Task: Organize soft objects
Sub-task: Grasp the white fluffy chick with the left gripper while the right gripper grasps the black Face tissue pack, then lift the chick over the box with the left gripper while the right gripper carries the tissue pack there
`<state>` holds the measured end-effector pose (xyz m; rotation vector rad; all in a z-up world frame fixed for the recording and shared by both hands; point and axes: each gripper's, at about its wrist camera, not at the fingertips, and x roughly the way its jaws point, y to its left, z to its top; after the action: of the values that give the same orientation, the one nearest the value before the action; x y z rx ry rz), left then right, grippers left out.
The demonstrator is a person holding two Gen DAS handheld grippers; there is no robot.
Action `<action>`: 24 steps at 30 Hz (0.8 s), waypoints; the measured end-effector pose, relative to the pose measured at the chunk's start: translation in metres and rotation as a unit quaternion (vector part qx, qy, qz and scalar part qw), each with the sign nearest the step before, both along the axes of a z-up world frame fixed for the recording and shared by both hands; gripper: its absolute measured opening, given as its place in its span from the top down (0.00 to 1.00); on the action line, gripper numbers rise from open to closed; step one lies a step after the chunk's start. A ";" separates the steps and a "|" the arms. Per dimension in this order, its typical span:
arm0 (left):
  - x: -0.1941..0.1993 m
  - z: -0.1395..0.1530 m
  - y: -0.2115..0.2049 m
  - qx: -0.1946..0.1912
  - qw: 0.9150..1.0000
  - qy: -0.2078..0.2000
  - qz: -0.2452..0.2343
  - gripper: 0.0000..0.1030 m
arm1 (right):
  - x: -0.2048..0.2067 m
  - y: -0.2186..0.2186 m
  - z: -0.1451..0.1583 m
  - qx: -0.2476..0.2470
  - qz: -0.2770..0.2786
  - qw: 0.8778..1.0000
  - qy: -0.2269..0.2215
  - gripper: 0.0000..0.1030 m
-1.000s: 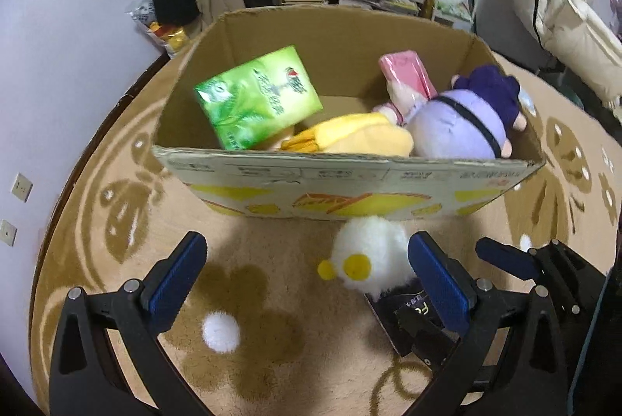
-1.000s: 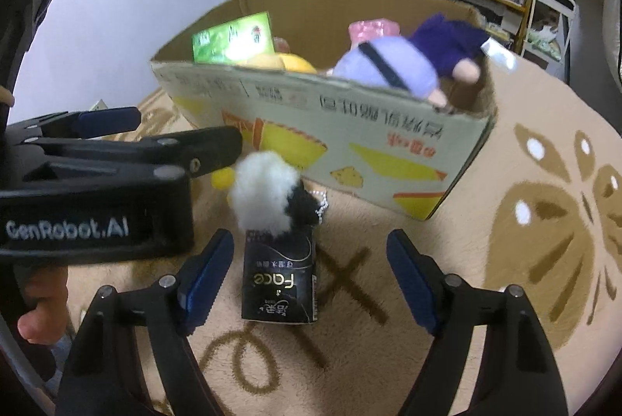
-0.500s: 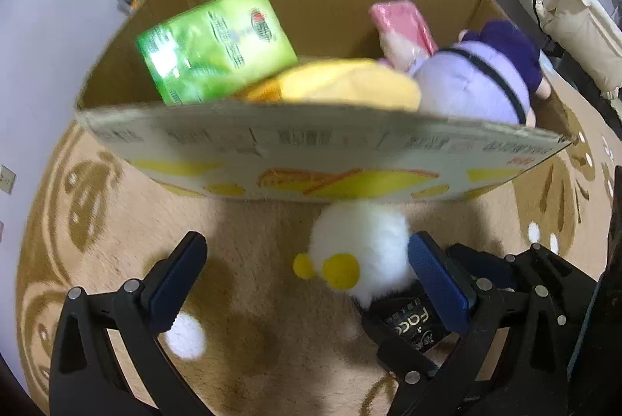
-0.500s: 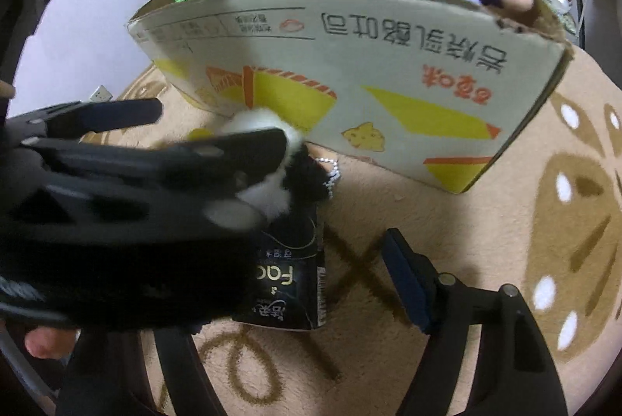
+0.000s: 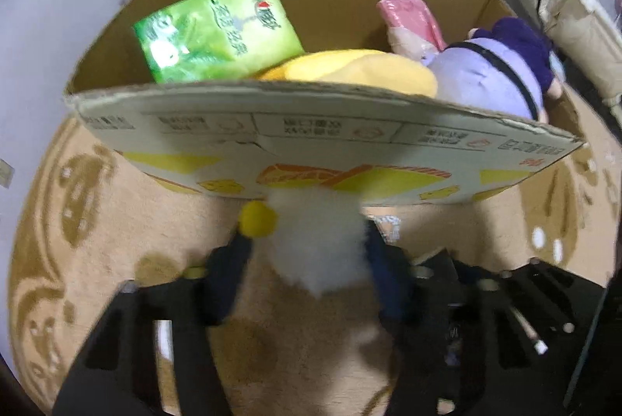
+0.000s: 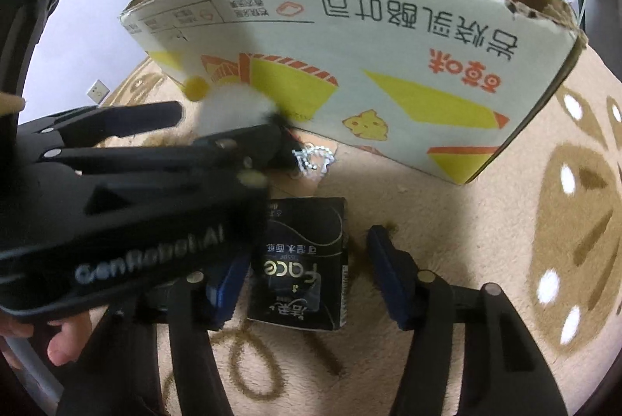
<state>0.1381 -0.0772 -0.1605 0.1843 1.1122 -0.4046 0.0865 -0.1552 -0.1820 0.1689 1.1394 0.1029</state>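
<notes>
Fluffy white toy with a yellow pom-pom sits low centre in the left wrist view, on the carpet just in front of the cardboard box. Left gripper is clamped on it — both blue pads press into the fur, 1 on each side; its jaws have just been closing. In the right wrist view the same toy shows at centre left, wedged between the left gripper's black fingers, with a bead chain trailing from it onto the carpet.

Right gripper sits at lower centre of its own view, jaws either side of a black tissue pack lying flat on the carpet. Its jaws have just been closing, but a gap is visible between the right pad and the pack — no contact there; the left pad is partly hidden behind the left gripper, so cannot tell on that side. A hand shows at lower left.

Box fills the upper half of both views, printed front wall facing the cameras. Inside, left to right: green pack, yellow plush, pink pack, purple doll. Shelves with clutter sit beyond at the top edge, too blurred to detail.
</notes>
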 end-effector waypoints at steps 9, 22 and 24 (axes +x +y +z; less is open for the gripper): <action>-0.012 0.007 0.010 -0.005 1.000 -0.009 0.010 0.72 | 0.000 0.000 0.000 0.001 -0.008 1.000 -0.012 0.51; -0.046 0.051 0.019 0.013 0.998 -0.062 0.016 0.72 | -0.029 -0.011 0.038 -0.001 -0.031 0.998 -0.058 0.51; -0.043 0.061 0.023 0.015 0.997 -0.069 0.015 0.72 | -0.033 -0.010 0.045 -0.003 -0.033 0.997 -0.067 0.51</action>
<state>0.0954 -0.0540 -0.0990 0.2183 0.9842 -0.3448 0.0537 -0.1655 -0.1375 0.1917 0.9986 0.0518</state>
